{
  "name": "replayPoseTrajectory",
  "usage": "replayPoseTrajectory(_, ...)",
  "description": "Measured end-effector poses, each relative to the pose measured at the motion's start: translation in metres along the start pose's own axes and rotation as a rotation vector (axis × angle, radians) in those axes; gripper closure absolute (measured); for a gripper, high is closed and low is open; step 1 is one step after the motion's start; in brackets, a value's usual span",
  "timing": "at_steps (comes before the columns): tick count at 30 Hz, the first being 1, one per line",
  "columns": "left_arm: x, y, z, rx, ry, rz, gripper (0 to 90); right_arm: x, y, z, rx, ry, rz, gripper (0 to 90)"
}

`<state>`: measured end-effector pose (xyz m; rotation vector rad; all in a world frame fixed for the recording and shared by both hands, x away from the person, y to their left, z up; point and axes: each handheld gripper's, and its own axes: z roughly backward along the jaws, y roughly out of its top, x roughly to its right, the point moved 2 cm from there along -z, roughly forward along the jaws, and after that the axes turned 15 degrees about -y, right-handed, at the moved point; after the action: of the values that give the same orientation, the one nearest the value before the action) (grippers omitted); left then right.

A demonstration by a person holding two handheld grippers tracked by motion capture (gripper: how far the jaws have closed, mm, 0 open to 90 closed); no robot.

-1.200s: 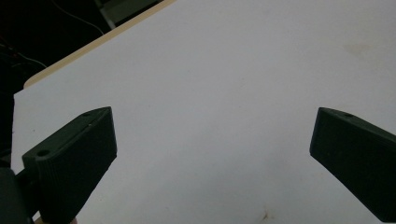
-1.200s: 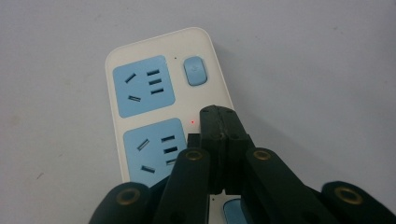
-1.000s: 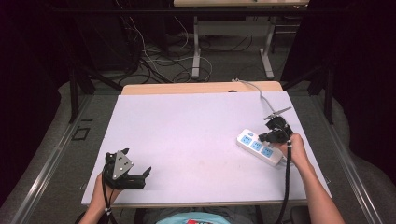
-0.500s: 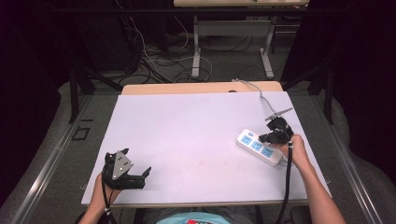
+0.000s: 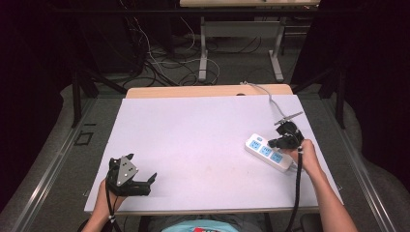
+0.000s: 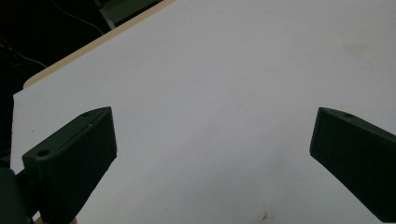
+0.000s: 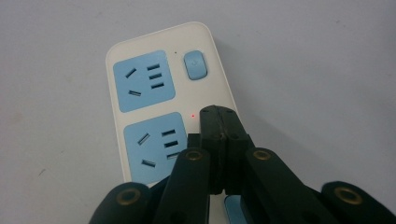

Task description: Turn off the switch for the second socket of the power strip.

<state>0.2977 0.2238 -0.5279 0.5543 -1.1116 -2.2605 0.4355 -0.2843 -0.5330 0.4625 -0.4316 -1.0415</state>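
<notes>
Nothing has shifted since the earlier frames: both hands sit where they were and the power strip has not moved. Nearest the person, the left gripper [image 5: 145, 183] rests at the front left corner of the white table [image 5: 193, 140], its jaws spread wide with nothing between them. Farther out on the right, the right gripper [image 5: 276, 143] hovers over the white power strip [image 5: 263, 151], which lies slantwise near the right edge with its grey cable [image 5: 270, 99] running off the far side. In the right gripper view the jaws are pressed fully together, their joined tip over the strip beside a small red light [image 7: 192, 115], short of the blue switch button [image 7: 194, 64]. The step looks like pressing a switch with the closed tip: best to keep the jaws together, centre them over the button, and push straight down so the strip does not skid
</notes>
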Motion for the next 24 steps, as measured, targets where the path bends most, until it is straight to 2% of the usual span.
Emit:
replayPoseTrajectory(1,0.0000,0.0000,-0.0001,0.000,0.000,0.001,0.3,0.0006,-0.0002,0.0001,0.001,0.004,0.009,90.0)
replayPoseTrajectory(2,0.0001,0.0000,-0.0001,0.000,0.000,0.001,0.3,-0.0008,0.0003,0.0000,-0.001,-0.003,-0.011,90.0)
replayPoseTrajectory(3,0.0001,0.0000,-0.0001,0.000,0.000,0.001,0.3,0.0003,-0.0002,0.0001,0.001,0.003,0.006,90.0)
replayPoseTrajectory(10,0.0009,0.0001,0.0000,-0.003,-0.001,-0.002,0.3,0.0003,-0.0003,0.0001,0.002,0.002,0.005,90.0)
replayPoseTrajectory(12,0.0010,0.0002,0.0002,-0.002,0.001,-0.004,0.3,-0.0012,0.0001,-0.0009,0.014,-0.001,-0.018,90.0)
replayPoseTrajectory(16,0.0011,0.0001,0.0005,0.001,0.000,-0.003,0.3,-0.0013,0.0001,0.0001,0.003,-0.005,-0.015,90.0)
replayPoseTrajectory(17,0.0014,0.0001,0.0004,0.003,0.001,0.001,0.3,-0.0017,0.0002,-0.0007,0.014,-0.005,-0.020,90.0)
replayPoseTrajectory(18,0.0013,0.0002,0.0004,0.007,0.004,0.001,0.3,-0.0018,0.0003,0.0001,0.000,-0.010,-0.013,90.0)
replayPoseTrajectory(24,0.0008,-0.0001,-0.0002,0.016,0.007,0.002,0.3,-0.0033,0.0010,0.0004,-0.003,-0.019,-0.016,90.0)
